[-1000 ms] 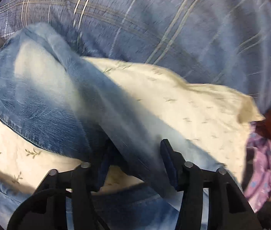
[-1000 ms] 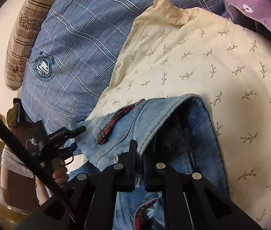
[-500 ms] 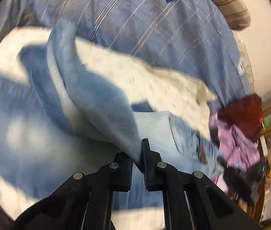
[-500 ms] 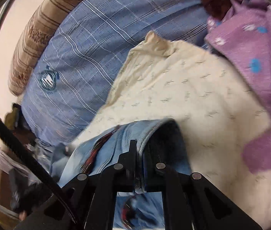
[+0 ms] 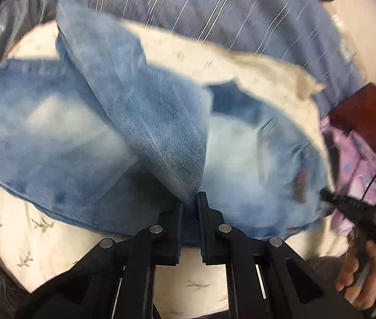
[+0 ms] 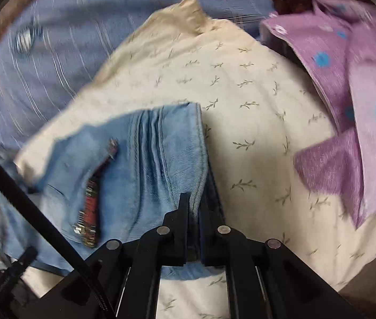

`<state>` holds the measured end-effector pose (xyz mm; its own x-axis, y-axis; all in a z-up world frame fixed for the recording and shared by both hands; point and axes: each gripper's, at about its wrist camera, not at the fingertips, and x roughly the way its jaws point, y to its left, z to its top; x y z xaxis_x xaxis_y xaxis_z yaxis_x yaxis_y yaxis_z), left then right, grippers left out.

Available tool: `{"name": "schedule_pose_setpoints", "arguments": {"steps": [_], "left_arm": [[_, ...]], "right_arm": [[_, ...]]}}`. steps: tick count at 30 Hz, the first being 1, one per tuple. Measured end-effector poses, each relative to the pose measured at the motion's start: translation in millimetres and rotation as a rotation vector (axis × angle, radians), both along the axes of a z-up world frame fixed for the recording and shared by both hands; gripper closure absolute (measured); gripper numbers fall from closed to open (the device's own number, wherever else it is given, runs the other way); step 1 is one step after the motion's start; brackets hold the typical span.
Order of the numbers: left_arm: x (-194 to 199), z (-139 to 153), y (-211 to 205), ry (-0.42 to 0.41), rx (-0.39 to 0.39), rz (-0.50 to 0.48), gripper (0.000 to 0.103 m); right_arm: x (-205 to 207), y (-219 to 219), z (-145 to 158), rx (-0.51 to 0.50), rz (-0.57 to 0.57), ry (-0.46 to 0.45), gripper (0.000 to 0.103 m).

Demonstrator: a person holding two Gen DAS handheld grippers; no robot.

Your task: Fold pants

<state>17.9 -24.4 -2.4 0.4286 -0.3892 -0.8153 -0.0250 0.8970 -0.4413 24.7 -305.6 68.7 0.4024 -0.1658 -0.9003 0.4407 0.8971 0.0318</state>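
Both tongs clench the jeans (image 5: 145, 122): left gripper (image 5: 190, 202) at frame bottom on a leg fold; right gripper (image 6: 193, 204) on the hem.

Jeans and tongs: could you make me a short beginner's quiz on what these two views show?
1. True or false: both the left tongs and the right tongs are shut on the jeans.
2. What lies directly under the jeans? A) bare floor B) cream leaf-print sheet C) purple cloth
3. Fill in: in the right view, the purple cloth lies to the ____ of the jeans.

Key: 1 true; 2 B; 3 right
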Motion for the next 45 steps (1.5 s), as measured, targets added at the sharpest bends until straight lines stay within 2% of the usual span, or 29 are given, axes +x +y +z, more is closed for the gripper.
{"name": "schedule_pose_setpoints", "arguments": {"steps": [2,3,5,6,7,8,9,12,15,19,20,23,25,27,30,33,34,35,36,37,40,43,45], "left_arm": [[2.9,2.2,0.7,0.005,-0.047,0.021,0.086],[-0.7,9.7,2.9,-0.012,-0.062,0.027,0.082],[-9.6,28.3,10.5,-0.075,-0.077,0.038,0.066],[-14.0,38.8,15.2,-0.105,-0.077,0.053,0.063],[-18.7,46.1,21.6,-0.121,-0.083,0.070,0.060],[-18.9,53.2,25.0,-0.132,-0.097,0.086,0.060],[-18.3,58.4,31.0,-0.133,-0.105,0.104,0.059],[-5.0,65.0,59.7,-0.104,-0.080,0.192,0.059],[12.5,63.4,113.6,-0.014,-0.024,0.282,0.055],[55.3,56.9,145.7,0.095,-0.084,0.349,0.054],[64.0,54.1,149.6,0.105,-0.111,0.365,0.051],[73.2,43.1,158.4,0.078,-0.139,0.395,0.050],[70.2,30.7,157.9,0.147,-0.165,0.429,0.052],[71.8,30.8,154.8,0.146,-0.231,0.443,0.051],[81.4,39.6,145.7,0.121,-0.211,0.464,0.050],[90.0,31.6,132.5,0.145,-0.263,0.506,0.050],[91.2,31.8,127.5,0.147,-0.269,0.514,0.053],[92.1,35.4,123.3,0.141,-0.264,0.519,0.061],[93.0,40.5,118.5,0.126,-0.250,0.519,0.072],[93.7,45.8,111.9,0.115,-0.235,0.510,0.095],[89.5,68.7,94.3,0.044,-0.217,0.514,0.101],[71.6,104.1,77.5,-0.097,-0.228,0.498,0.101],[52.6,125.8,68.0,-0.172,-0.186,0.507,0.101]], "right_arm": [[6.1,4.7,-9.7,-0.050,-0.003,0.068,0.085],[3.8,6.5,-6.8,-0.073,-0.014,0.056,0.079],[-10.0,16.4,14.1,-0.129,-0.002,-0.050,0.055],[-17.1,21.9,24.0,-0.136,0.001,-0.103,0.034],[-27.2,29.4,35.6,-0.126,0.020,-0.176,0.026],[-35.4,40.9,47.0,-0.107,0.060,-0.249,0.026],[-37.6,52.2,53.7,-0.095,0.099,-0.282,0.025],[-31.2,93.4,61.8,-0.009,0.273,-0.318,0.025],[-10.8,141.1,48.8,0.141,0.470,-0.294,0.025],[22.9,209.4,21.0,0.229,0.694,-0.221,0.025],[31.6,227.6,13.9,0.237,0.744,-0.201,0.025],[46.6,273.1,-12.9,0.246,0.849,-0.150,0.026],[49.2,293.3,-30.2,0.221,0.886,-0.131,0.030],[57.5,305.7,-53.7,0.168,0.889,-0.101,0.030],[59.9,311.0,-78.1,0.082,0.895,-0.090,0.030],[50.8,319.9,-87.0,-0.040,0.920,-0.130,0.032],[46.0,325.0,-89.7,-0.110,0.928,-0.136,0.040],[42.7,328.8,-92.1,-0.157,0.929,-0.145,0.044],[41.5,330.6,-92.8,-0.169,0.930,-0.153,0.053],[40.4,330.6,-92.9,-0.171,0.928,-0.156,0.072],[43.3,324.4,-90.4,-0.160,0.907,-0.152,0.093],[45.3,311.6,-74.3,-0.058,0.876,-0.170,0.097],[37.4,307.6,-57.0,-0.017,0.879,-0.210,0.100]]}}
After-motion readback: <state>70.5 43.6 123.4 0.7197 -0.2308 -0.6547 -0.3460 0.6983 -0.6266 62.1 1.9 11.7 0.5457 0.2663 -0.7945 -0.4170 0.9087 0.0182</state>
